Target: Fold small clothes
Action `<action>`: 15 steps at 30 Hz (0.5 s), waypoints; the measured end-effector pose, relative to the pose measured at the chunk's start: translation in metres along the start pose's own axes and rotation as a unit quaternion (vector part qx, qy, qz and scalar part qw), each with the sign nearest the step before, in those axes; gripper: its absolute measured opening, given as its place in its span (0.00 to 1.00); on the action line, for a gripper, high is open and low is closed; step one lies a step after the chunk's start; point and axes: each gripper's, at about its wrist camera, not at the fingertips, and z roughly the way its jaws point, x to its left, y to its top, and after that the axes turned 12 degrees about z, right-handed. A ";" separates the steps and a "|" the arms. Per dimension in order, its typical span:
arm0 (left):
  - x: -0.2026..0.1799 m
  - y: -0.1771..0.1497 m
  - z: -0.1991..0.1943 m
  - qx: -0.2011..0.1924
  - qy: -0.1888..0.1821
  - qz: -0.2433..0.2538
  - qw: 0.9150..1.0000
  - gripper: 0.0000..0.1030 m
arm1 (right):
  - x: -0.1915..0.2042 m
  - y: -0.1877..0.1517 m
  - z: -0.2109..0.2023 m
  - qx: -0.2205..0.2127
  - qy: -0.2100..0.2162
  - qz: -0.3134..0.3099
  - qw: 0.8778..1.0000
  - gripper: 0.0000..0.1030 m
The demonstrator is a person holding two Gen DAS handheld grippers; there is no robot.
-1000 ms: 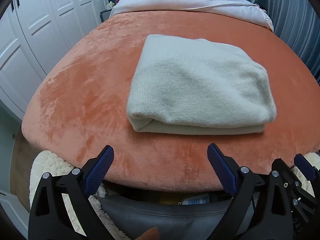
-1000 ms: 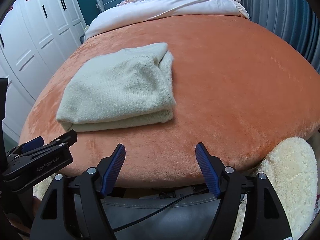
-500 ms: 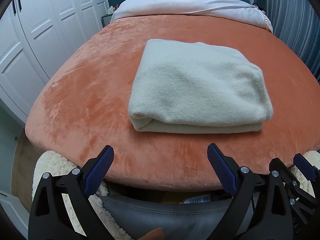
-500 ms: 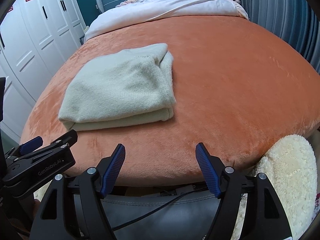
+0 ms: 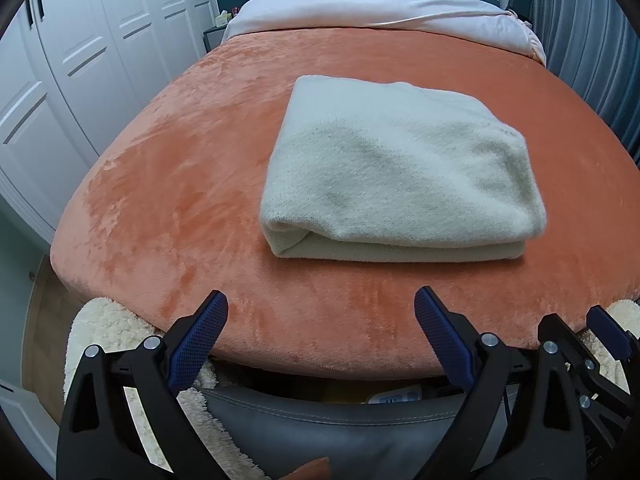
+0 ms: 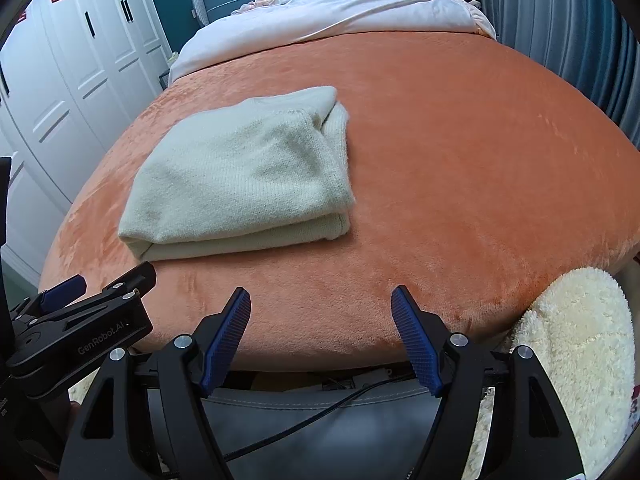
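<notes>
A cream knit garment [image 5: 396,168] lies folded into a thick rectangle on the orange plush blanket [image 5: 180,184]. In the right wrist view the garment [image 6: 244,176] lies to the left on the blanket [image 6: 460,160]. My left gripper [image 5: 320,312] is open and empty, held back over the bed's near edge, apart from the garment. My right gripper [image 6: 320,308] is open and empty, also at the near edge, to the right of the garment. The left gripper also shows at the lower left of the right wrist view [image 6: 80,312].
White wardrobe doors [image 5: 80,60] stand along the left. A pale duvet [image 5: 380,8] covers the far end of the bed. A fluffy cream rug [image 6: 572,352] lies by the bed's near edge. A grey padded seat [image 5: 320,432] is below the grippers.
Both grippers have drawn back slightly from the bed and stay open. The folded garment has not moved.
</notes>
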 end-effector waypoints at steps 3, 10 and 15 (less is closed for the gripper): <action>0.003 -0.001 0.002 0.003 -0.001 -0.001 1.000 0.89 | 0.000 0.000 0.000 0.000 0.000 0.001 1.000 0.69; 0.045 0.008 0.013 0.006 -0.031 -0.067 0.997 0.89 | -0.012 0.021 0.012 0.007 0.025 0.032 0.999 0.62; 0.063 0.029 0.023 -0.007 -0.049 -0.075 0.996 0.88 | 0.011 0.048 0.020 -0.007 0.062 -0.005 0.998 0.23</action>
